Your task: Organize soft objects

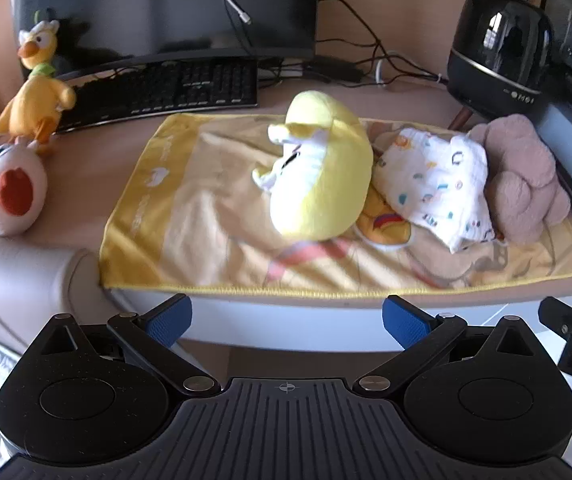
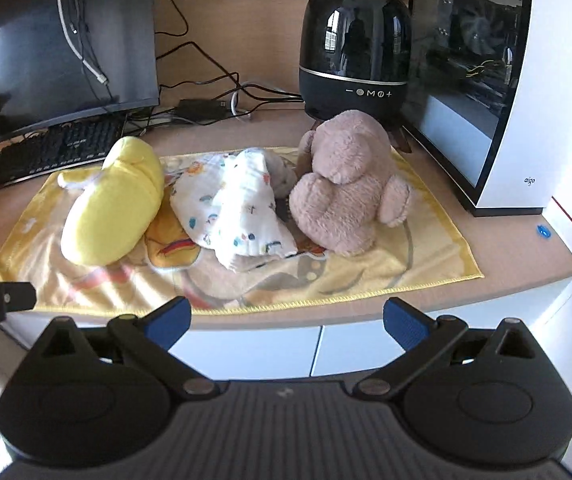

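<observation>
A yellow towel (image 1: 213, 216) (image 2: 426, 264) lies spread on the desk. On it rest a yellow banana plush (image 1: 326, 176) (image 2: 113, 208), a white patterned cloth (image 1: 434, 184) (image 2: 237, 208) and a beige teddy bear (image 1: 526, 176) (image 2: 346, 184), side by side. My left gripper (image 1: 287, 320) hangs open in front of the desk edge, with nothing between its blue pads. My right gripper (image 2: 287, 320) is also open and empty, short of the towel's near hem. A yellow duck plush (image 1: 35, 92) and a white round plush (image 1: 7, 196) sit at the desk's left end.
A black keyboard (image 1: 157, 92) and a monitor (image 1: 165, 4) stand behind the towel. A black speaker (image 2: 356, 52) and a white computer case (image 2: 526, 80) close off the right side. Cables (image 2: 213, 88) trail along the back. A grey padded armrest (image 1: 17, 280) lies left of the desk.
</observation>
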Demonstrator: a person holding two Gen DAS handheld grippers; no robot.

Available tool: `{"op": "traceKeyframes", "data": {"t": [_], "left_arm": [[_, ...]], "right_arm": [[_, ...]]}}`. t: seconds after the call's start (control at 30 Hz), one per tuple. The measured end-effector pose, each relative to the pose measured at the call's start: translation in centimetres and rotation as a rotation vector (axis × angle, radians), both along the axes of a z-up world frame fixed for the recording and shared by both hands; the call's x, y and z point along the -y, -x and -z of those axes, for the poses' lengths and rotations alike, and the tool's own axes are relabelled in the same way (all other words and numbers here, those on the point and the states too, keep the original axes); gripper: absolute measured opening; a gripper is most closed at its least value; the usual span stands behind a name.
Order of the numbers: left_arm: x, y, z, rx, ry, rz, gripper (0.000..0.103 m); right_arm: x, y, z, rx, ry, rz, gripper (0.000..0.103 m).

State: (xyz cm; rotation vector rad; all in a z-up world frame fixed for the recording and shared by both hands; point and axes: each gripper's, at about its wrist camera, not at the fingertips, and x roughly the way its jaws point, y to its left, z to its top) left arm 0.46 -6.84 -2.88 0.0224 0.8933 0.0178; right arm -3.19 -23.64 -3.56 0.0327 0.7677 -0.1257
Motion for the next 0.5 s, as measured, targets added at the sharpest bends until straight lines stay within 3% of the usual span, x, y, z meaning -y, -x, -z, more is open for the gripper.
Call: {"op": "traceKeyframes", "data": {"t": [0.2,0.33,0.5], "left_arm": [[1.3,1.3,-0.5,0.034,-0.041,-0.032,0.103],[1.3,1.8,-0.2,0.012,0.011,-0.052,0.103],[2.4,1.7,0.6,-0.006,-0.028,-0.024,0.103]], "right_arm": [[0.9,0.8,0.0,0.0,0.003,-0.005,0.103],[1.4,0.7,0.0,-0.014,-0.029,-0.025,0.103],[1.8,0.2,-0.7,-0.008,-0.053,-0.038,0.103]]}}
